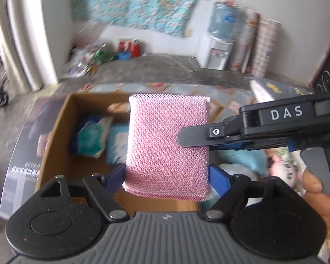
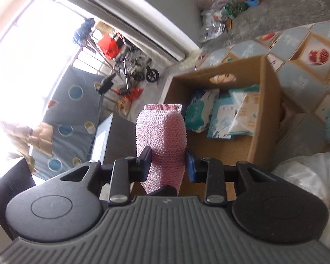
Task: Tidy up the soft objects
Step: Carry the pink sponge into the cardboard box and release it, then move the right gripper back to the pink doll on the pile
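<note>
A pink sponge is being pinched by 2 grippers at once, left gripper and right gripper, above the cardboard box (tissue packs inside).

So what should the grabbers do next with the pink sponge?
Probably one should let go. Both the left gripper and right gripper pinch the pink sponge above the cardboard box, so the other can lower it in beside the packets.
</note>
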